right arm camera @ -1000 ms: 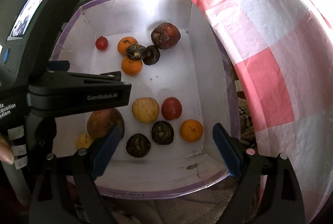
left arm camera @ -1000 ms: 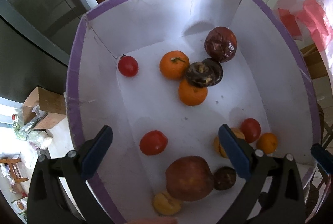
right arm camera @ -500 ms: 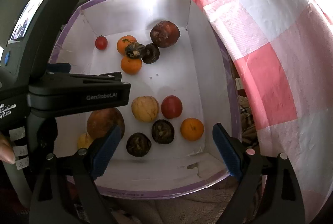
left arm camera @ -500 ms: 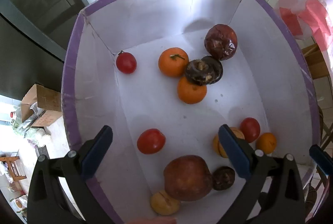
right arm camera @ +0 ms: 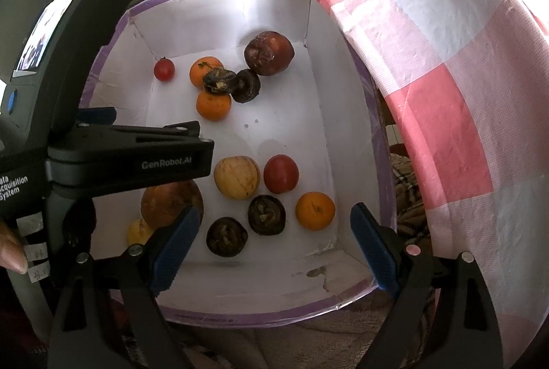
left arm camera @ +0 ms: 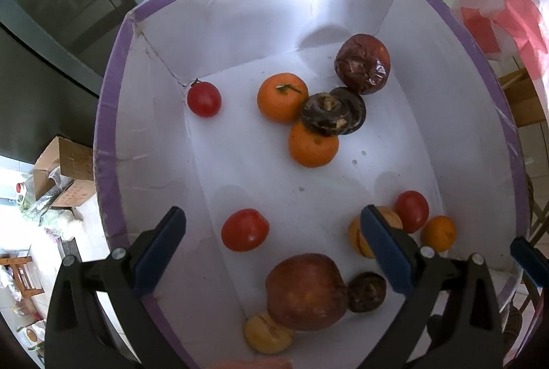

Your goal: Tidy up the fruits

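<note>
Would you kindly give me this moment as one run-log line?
left gripper: open, empty | right gripper: open, empty | fruits: all loose in white box | stage: none grasped

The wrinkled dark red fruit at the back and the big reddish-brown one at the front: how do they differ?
The wrinkled dark red fruit is shrivelled and glossy; the big reddish-brown fruit looks smooth and paler, orange-tinged. The wrinkled one lies by the box's far wall, the smooth one near the left gripper. Both are round, the largest fruits there.

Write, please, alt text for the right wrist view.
An open, empty right claw hovers over a white box with purple rim holding scattered fruits: oranges, tomatoes, dark shrivelled ones. The left claw's black body crosses the left side; a pink checked cloth hangs right.
</note>
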`<state>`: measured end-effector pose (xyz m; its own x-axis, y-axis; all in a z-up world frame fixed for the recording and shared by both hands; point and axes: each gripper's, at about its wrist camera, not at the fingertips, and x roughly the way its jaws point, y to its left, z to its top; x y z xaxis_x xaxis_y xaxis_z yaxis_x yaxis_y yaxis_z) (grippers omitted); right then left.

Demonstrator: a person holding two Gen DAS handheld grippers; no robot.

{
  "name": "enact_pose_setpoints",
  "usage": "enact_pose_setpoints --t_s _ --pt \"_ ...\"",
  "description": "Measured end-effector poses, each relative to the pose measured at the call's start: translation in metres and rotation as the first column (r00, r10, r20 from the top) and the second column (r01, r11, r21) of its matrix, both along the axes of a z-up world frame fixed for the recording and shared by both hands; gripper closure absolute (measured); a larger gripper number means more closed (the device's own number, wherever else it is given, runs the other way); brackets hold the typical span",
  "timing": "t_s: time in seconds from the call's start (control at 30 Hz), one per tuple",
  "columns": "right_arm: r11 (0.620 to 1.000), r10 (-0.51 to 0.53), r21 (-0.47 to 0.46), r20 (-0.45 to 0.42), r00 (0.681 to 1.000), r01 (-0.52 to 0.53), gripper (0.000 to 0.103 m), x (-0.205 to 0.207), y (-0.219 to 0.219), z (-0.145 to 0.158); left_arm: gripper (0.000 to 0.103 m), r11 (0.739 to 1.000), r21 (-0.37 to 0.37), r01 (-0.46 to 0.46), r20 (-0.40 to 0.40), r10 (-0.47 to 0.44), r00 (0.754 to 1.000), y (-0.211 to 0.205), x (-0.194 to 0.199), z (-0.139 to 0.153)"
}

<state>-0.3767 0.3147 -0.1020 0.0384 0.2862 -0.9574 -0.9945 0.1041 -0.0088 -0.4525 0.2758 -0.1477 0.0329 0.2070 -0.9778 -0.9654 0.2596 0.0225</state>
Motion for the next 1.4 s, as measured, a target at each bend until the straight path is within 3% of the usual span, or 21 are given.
enact_pose_setpoints --t_s 1.4 --pt "1.000 -0.014 -0.026 -0.022 1.000 0.013 0.016 0.006 -0.002 -0.013 0.001 1.000 0.016 -0.024 0.012 0.024 1.000 0.000 -0.003 -0.001"
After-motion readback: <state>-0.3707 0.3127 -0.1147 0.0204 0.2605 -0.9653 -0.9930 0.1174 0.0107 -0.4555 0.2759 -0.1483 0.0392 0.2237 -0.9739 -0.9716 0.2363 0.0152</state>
